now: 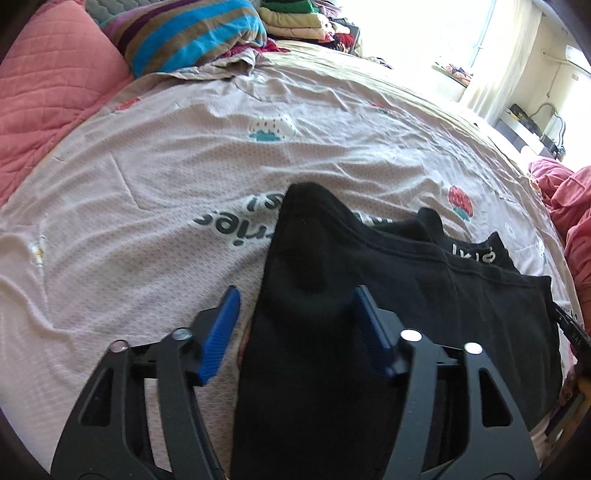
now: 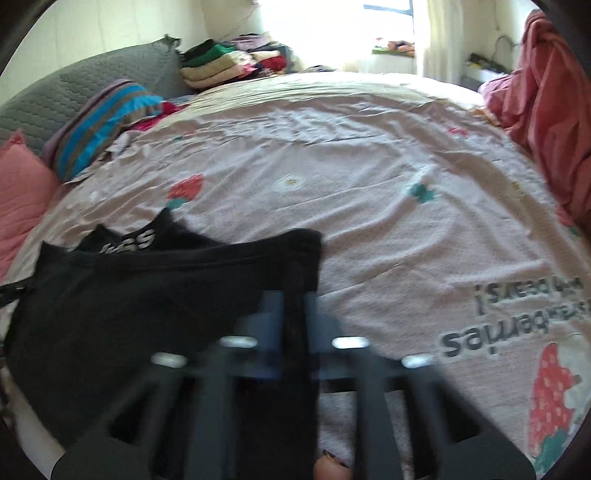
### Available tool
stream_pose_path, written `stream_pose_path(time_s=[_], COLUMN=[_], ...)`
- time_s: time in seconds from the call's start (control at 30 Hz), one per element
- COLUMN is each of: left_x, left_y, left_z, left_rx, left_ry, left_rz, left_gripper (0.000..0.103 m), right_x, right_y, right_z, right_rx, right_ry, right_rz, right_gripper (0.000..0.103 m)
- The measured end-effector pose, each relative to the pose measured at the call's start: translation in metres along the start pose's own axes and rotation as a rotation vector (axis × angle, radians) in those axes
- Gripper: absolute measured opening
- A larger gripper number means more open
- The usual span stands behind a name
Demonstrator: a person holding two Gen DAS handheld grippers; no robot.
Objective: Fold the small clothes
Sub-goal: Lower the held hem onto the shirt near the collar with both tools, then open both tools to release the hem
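Observation:
A small black garment (image 1: pixel 332 280) with a lettered waistband lies on the pink printed bedsheet (image 1: pixel 184 155). My left gripper (image 1: pixel 295 321) is open, its blue pads (image 1: pixel 221 332) standing either side of the garment's left end, which runs between them. In the right wrist view the same black garment (image 2: pixel 147 295) lies at lower left. My right gripper (image 2: pixel 293 306) is blurred by motion and shut on the garment's right edge, a strip of black cloth pinched between its fingers.
Pink pillows (image 1: pixel 44 92) and a striped blue-brown bolster (image 1: pixel 184 33) lie at the bed's far left. A stack of folded clothes (image 2: pixel 221 62) sits at the head. A pink quilt (image 2: pixel 546 85) is bunched at the right. The bedsheet (image 2: pixel 369 166) stretches ahead.

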State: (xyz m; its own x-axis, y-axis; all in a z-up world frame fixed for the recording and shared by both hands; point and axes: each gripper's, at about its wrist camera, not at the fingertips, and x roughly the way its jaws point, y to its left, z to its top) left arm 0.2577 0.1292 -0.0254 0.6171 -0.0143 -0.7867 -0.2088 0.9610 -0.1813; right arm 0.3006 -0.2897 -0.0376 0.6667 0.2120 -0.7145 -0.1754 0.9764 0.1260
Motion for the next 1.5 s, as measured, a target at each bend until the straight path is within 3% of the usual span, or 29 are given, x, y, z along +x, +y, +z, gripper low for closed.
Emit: stream_pose_path(time_s=[0.03,0.17,0.37,0.6,0.8,1.0,1.07,1.17,1.33,1.5], left_x=[0.001,-0.009,-0.031,-0.004,0.002,-0.002,-0.004,-0.009,-0.026,-0.046], left_y=[-0.001,-0.003,-0.005,0.002,0.006,0.003,0.005,0.006,0.006,0.004], left_z=[-0.001,-0.001,0.016,0.009,-0.003,-0.006,-0.008,-0.01,-0.015,-0.023], left_rx=[0.002,0.031,0.041,0.035,0.038,0.059,0.053,0.049,0.05,0.057], left_ry=[0.0,-0.042,-0.122,-0.067,-0.061,-0.054,-0.053,-0.055,-0.07,-0.089], left_rz=[-0.003,0.02,0.029,0.096,0.099,0.102,0.095,0.091,0.08,0.057], left_gripper=[0.015,0.004,0.004,0.004,0.004,0.005,0.006,0.013,0.026,0.036], right_x=[-0.003,-0.025,-0.047,-0.016,-0.006,-0.002,-0.006,-0.017,-0.045,-0.071], right_y=[0.001,0.006,0.007,0.007,0.008,0.01,0.01,0.01,0.019,0.033], right_z=[-0.001,0.0,0.013,0.006,-0.002,-0.011,-0.014,-0.019,-0.031,-0.041], right_rx=[-0.007,-0.013,-0.025,-0.052,-0.061,-0.066,-0.062,-0.055,-0.06,-0.072], right_ry=[-0.016,-0.112,-0.221,-0.126,-0.079,-0.016,-0.02,-0.032,-0.091,-0.134], right_rz=[-0.008,-0.004,-0.026,-0.123,-0.162,-0.202,-0.218,-0.245,-0.256,-0.208], right_gripper=[0.006,0.006,0.006,0.006,0.006,0.007,0.018,0.034,0.041,0.044])
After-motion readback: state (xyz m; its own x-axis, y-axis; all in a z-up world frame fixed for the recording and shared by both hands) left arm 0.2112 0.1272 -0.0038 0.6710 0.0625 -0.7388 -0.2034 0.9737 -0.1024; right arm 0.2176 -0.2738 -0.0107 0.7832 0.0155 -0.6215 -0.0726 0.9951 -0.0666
